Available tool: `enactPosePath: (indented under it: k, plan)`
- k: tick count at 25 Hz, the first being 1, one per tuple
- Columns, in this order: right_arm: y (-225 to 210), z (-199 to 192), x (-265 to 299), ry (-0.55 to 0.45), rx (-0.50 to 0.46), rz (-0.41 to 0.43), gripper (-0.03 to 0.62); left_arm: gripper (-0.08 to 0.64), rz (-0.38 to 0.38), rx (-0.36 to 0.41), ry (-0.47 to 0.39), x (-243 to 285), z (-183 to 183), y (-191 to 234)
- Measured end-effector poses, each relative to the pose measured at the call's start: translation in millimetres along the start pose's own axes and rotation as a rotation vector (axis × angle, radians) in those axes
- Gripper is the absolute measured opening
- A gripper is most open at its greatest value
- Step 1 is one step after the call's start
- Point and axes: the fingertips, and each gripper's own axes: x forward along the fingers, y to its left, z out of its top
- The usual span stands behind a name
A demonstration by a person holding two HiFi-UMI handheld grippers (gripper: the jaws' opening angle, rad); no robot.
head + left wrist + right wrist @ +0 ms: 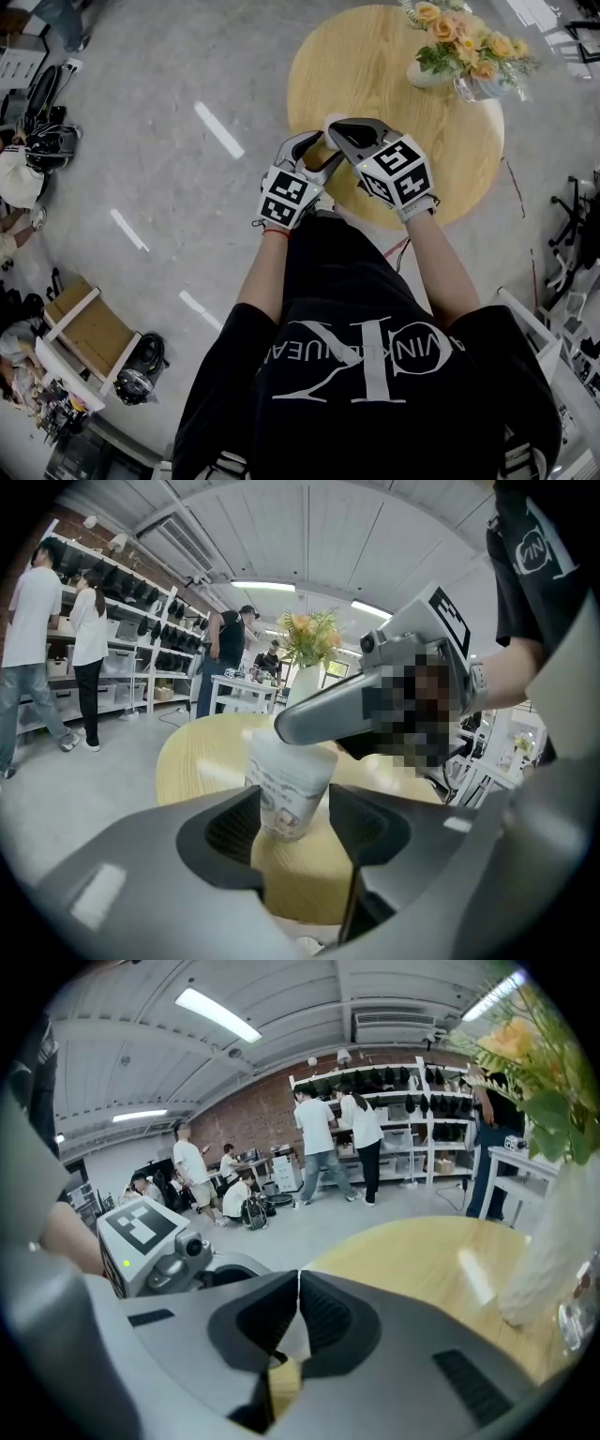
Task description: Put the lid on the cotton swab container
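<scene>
A white cotton swab container stands tilted between the jaws of my left gripper, which is shut on its lower part. Both are over the near edge of the round wooden table. My right gripper lies across the container's top with its jaws shut, tips touching. A white sliver shows behind its pads; I cannot tell whether it is pinched. In the head view the left gripper and right gripper meet over the container, which they hide.
A vase of orange and yellow flowers stands at the table's far right, close to my right gripper in its own view. Several people stand by shelves across the room. Boxes and bags lie on the floor at the left.
</scene>
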Motion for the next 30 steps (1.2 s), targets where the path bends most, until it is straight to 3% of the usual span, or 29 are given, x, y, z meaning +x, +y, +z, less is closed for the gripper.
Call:
enactPosePath:
  k: [3,10,16,19,25,30]
  plan:
    - [1.5,-1.6,-0.4,0.028,-0.038,-0.01,0.018,0.235,-0.006,0.001,0.011,1.5,-4.9,-2.5]
    - [-1.6,-2.7,-3.0,-0.017,0.023,-0.012,0.018,0.233,-0.024,-0.003,0.007,1.0,-4.5,-4.3]
    - [-7.9,-4.1,-7.0,-0.1,0.209,0.039,0.018,0.23,-0.096,0.002,0.008,-6.6,-2.8,-15.2]
    - [-8.4,-0.2,-6.2,-0.145,0.253,0.057,0.02,0.187,-0.133,0.015,0.006,-19.1,-6.7,-17.5]
    - [-21.1,7.9,-21.9,-0.243,0.231,-0.012,0.02,0.069,-0.062,-0.003,-0.047,-39.7,5.0,-0.9]
    - [-37.0,21.8,-42.8,-0.303,0.196,-0.096,0.019,0.015,0.028,0.009,-0.105,-57.7,26.3,22.2]
